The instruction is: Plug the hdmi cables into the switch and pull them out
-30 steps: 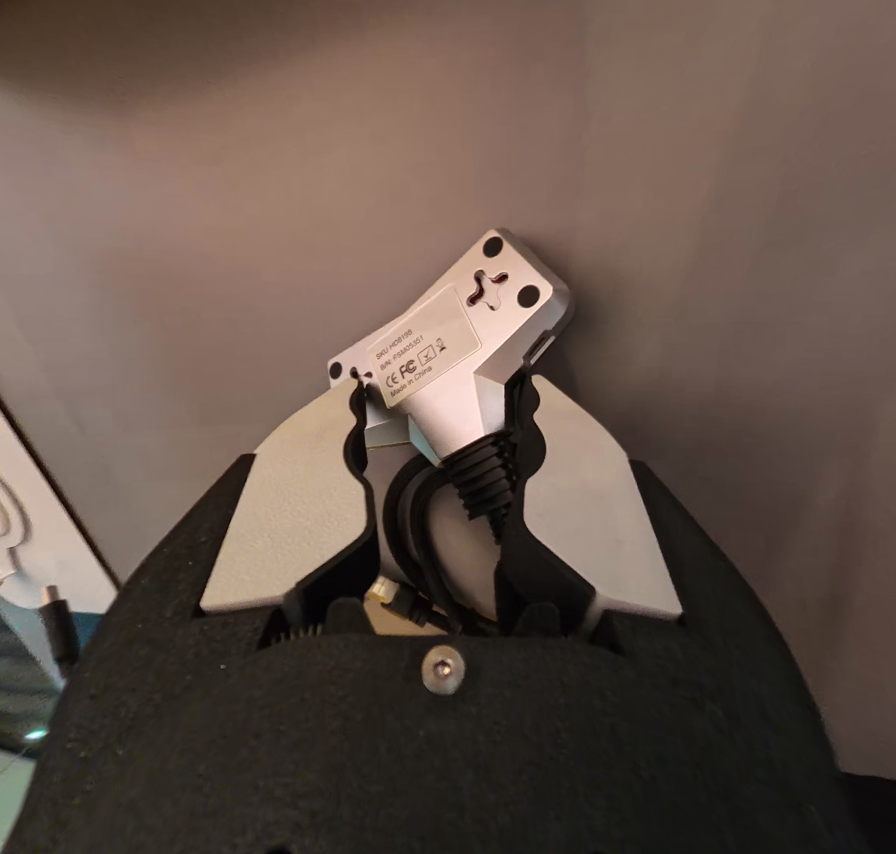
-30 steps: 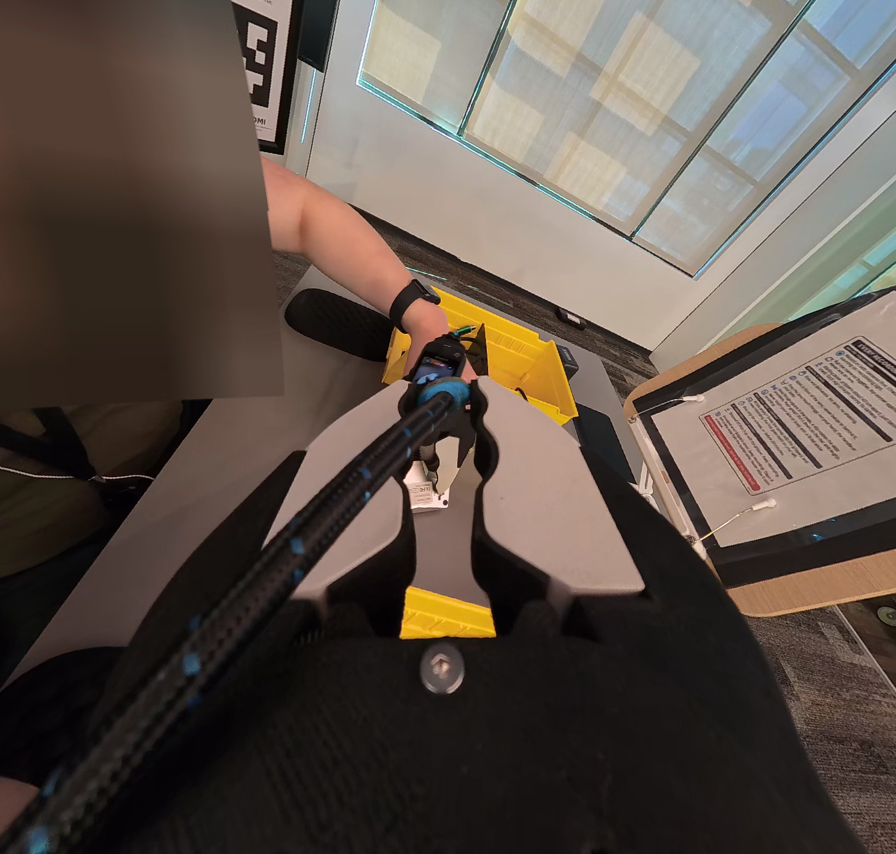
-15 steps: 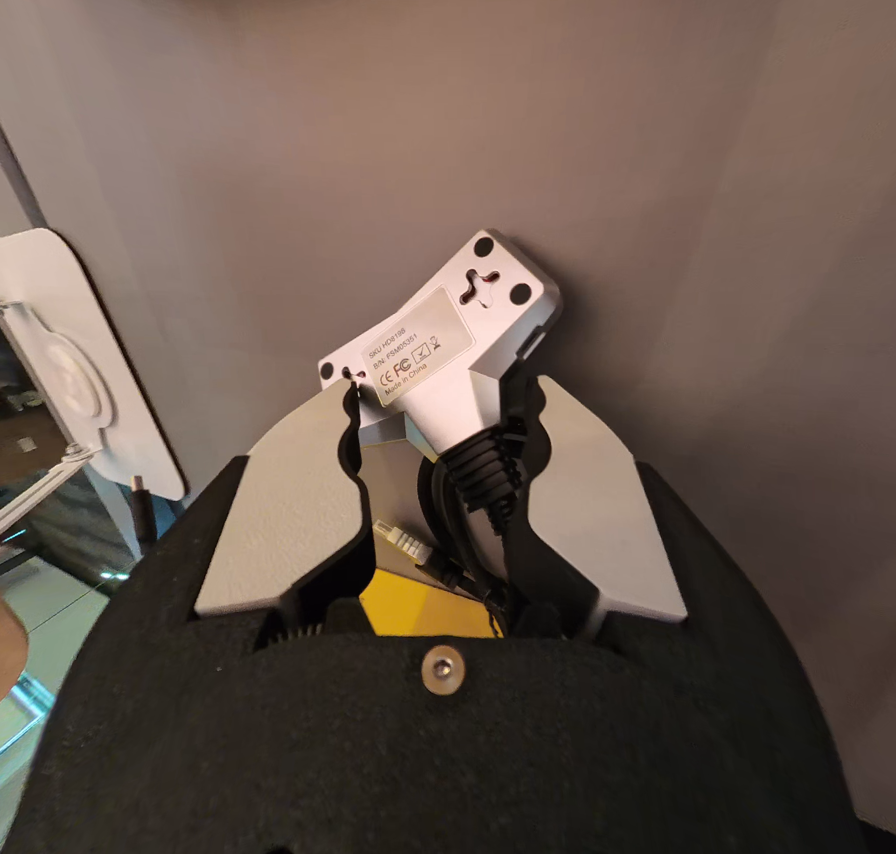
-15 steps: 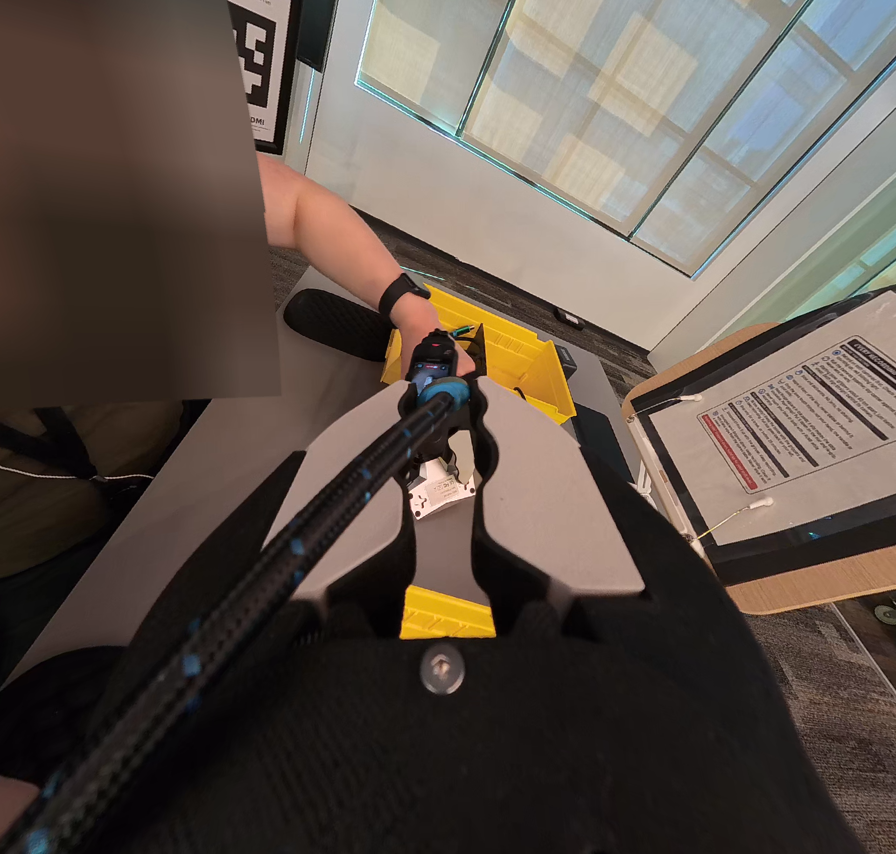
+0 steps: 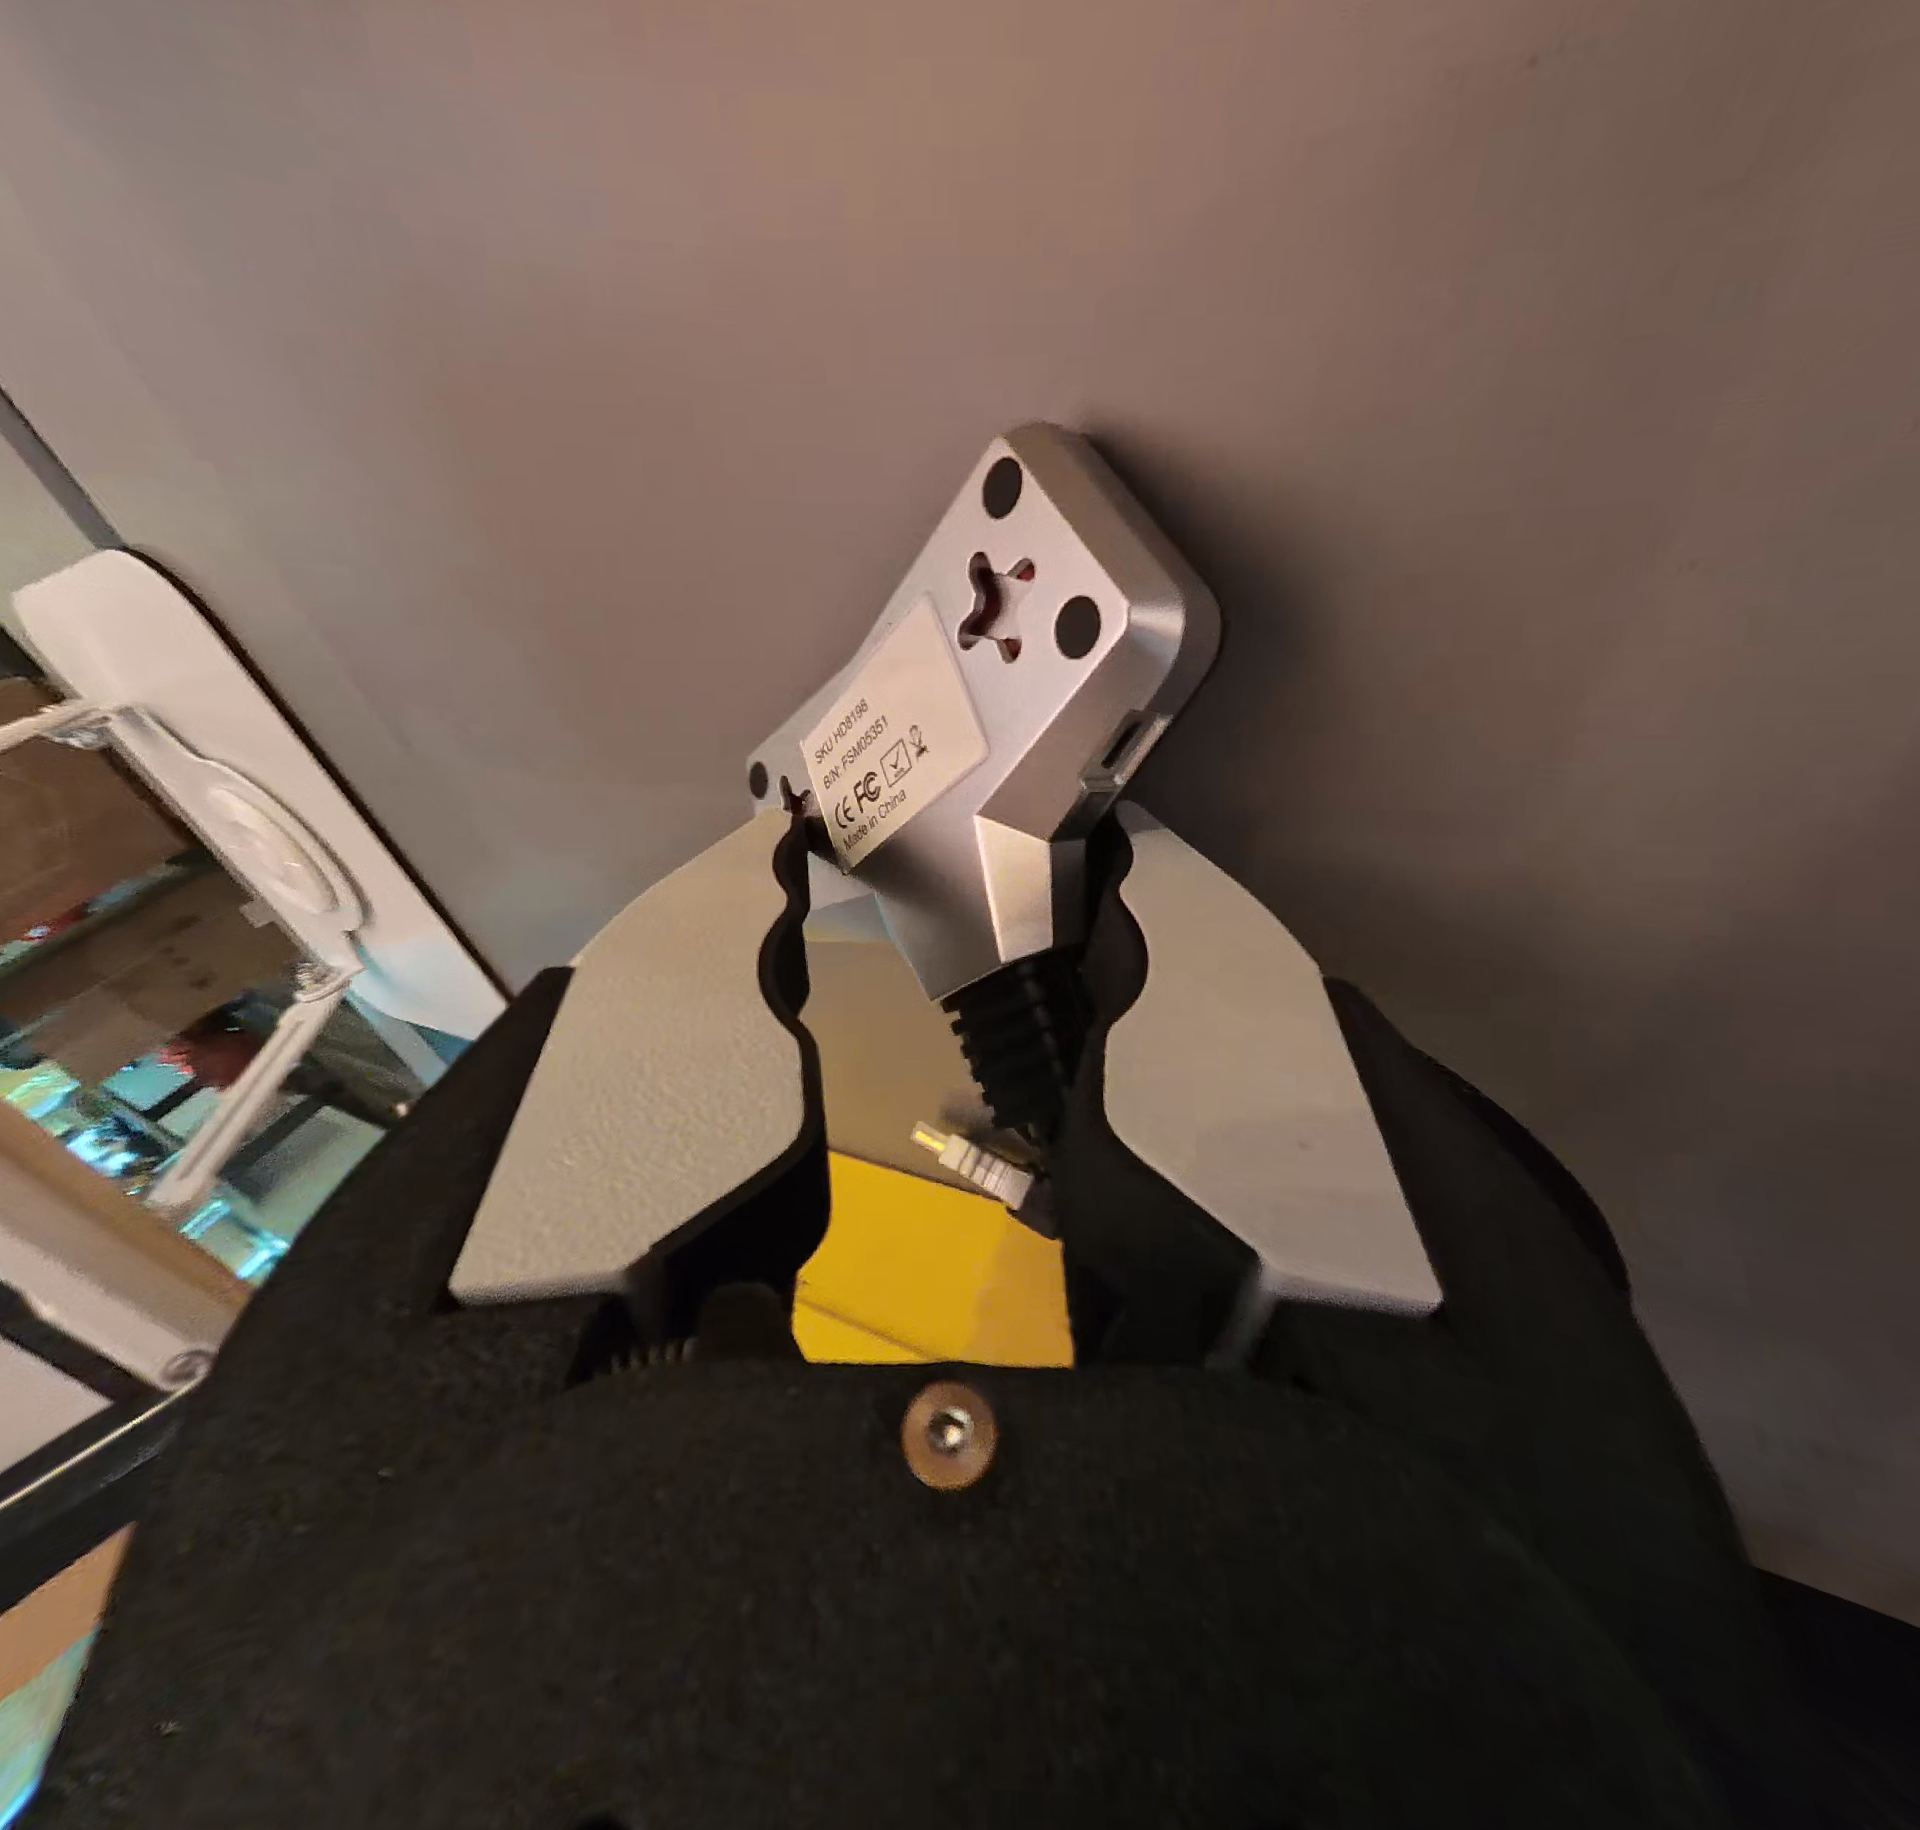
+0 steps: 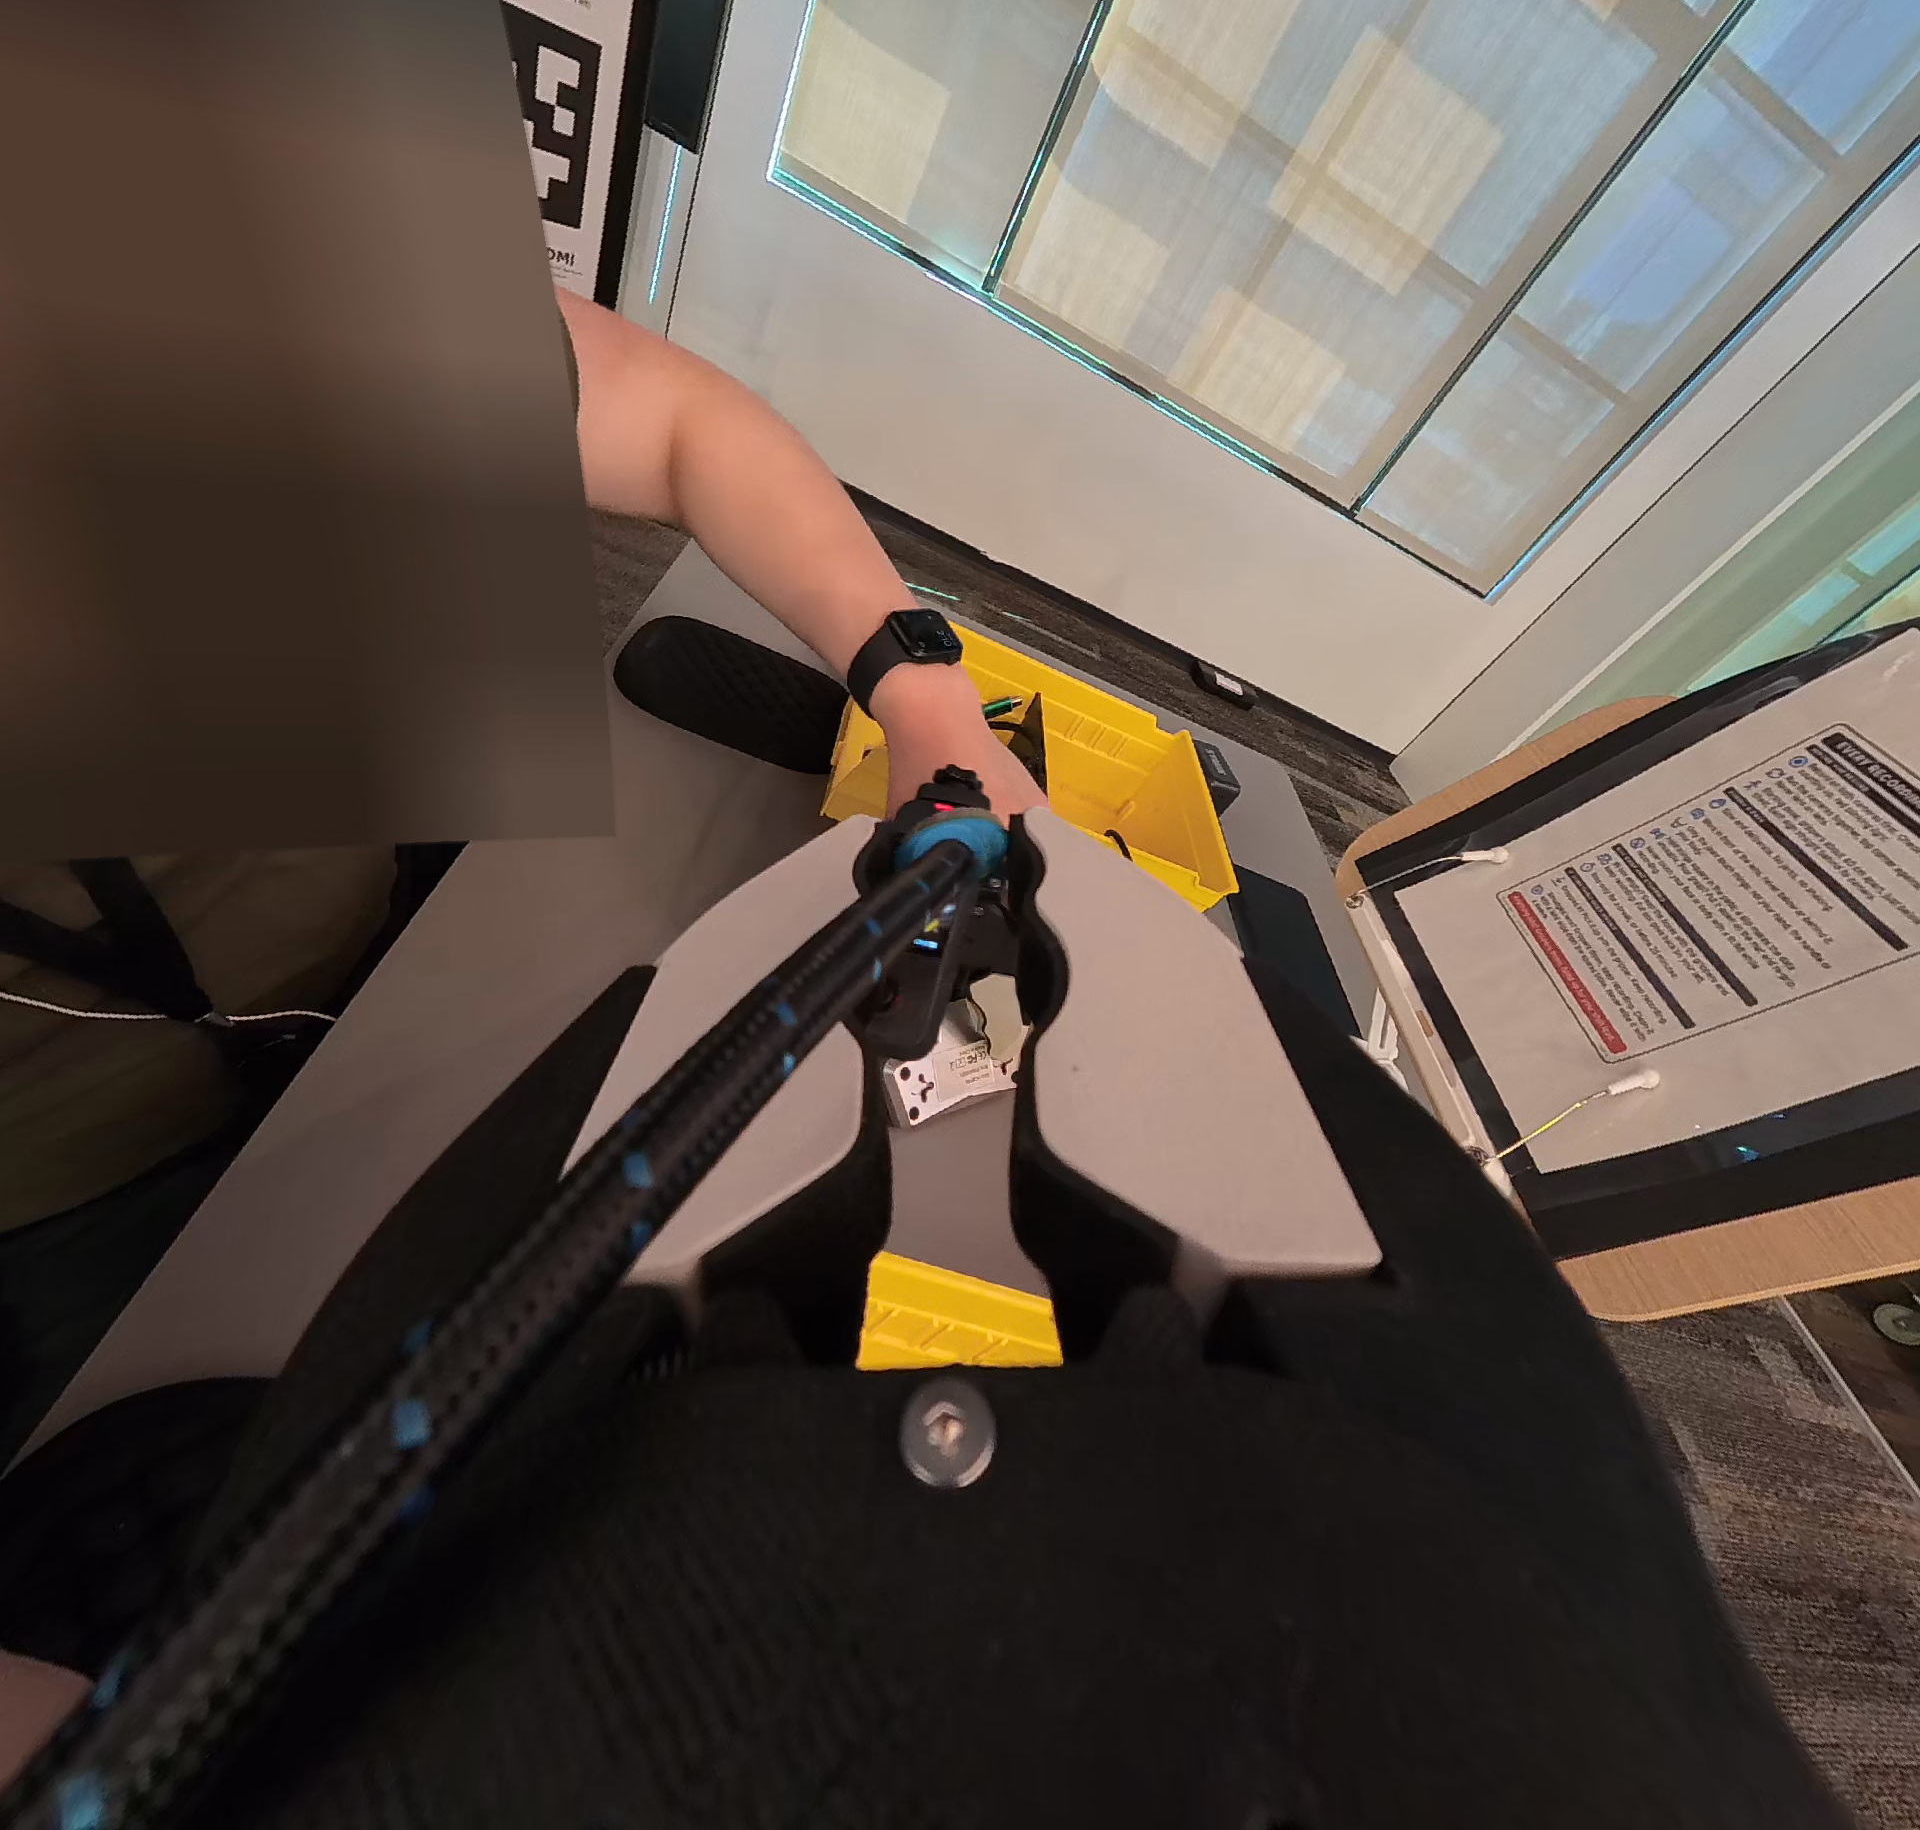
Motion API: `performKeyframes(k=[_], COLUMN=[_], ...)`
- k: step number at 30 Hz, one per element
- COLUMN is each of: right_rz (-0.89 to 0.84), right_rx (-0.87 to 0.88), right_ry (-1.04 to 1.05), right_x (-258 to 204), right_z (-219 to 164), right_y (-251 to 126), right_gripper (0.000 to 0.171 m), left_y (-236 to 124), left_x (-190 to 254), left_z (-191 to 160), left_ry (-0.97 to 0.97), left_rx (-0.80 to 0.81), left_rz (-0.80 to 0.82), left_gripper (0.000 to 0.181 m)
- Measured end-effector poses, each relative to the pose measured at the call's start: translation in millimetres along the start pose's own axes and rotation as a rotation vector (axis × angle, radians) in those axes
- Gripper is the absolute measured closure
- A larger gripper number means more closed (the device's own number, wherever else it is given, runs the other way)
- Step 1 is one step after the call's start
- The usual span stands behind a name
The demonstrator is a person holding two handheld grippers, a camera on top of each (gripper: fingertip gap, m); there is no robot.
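Observation:
In the left wrist view my left gripper [image 5: 948, 824] is shut on the silver HDMI switch [image 5: 1049, 741]. It holds the switch by its narrow end, underside and label facing the camera, over the grey table [image 5: 1351, 326]. The switch's black ribbed cable boot [image 5: 1013, 1048] runs down between the fingers. In the right wrist view my right gripper [image 6: 948, 840] is shut on a black braided HDMI cable [image 6: 727, 1053] just behind its blue collar [image 6: 930, 845]. The plug tip is hidden. Beyond it a hand holds the left gripper [image 6: 935, 970] with the switch [image 6: 940, 1079].
A yellow bin [image 6: 1122, 793] stands behind the hand, with a black padded rest [image 6: 727, 689] to its left. A board with a printed sheet [image 6: 1662, 949] stands off the table's right edge. A white panel [image 5: 208, 741] shows at the left of the left wrist view.
The left gripper has turned: the white panel has swung into its view and the switch now stands more upright. Its cable loops have dropped out from between the fingers. The right gripper has kept its grip.

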State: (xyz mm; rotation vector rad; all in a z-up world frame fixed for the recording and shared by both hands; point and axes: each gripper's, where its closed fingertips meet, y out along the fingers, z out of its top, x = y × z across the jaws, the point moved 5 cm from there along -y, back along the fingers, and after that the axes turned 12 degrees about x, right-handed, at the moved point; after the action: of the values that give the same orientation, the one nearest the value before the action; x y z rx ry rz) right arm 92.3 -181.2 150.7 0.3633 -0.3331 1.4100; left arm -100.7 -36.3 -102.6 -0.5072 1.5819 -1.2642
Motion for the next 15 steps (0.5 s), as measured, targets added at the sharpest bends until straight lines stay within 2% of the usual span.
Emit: performKeyframes(k=[6,7,8,15], right_rz=[-0.001,-0.002,-0.002,-0.004], right_rx=[0.008,0.009,0.008,0.006], right_ry=[-0.005,-0.006,-0.007,-0.007], right_x=[-1,-1,-1,-1], right_z=[2,2,2,2], right_y=[-3,-3,-4,-4], right_gripper=[0.149,0.148,0.148,0.149], left_y=[-4,-9,-15,-62], left_x=[-6,-9,-12,-17], left_z=[-5,-4,-2,5], left_ry=[-0.031,-0.043,-0.049,-0.154], left_rx=[-0.003,0.023,0.056,0.303], left_rz=[0.054,0.075,0.102,0.253], left_gripper=[0.132,0.136,0.151,0.155])
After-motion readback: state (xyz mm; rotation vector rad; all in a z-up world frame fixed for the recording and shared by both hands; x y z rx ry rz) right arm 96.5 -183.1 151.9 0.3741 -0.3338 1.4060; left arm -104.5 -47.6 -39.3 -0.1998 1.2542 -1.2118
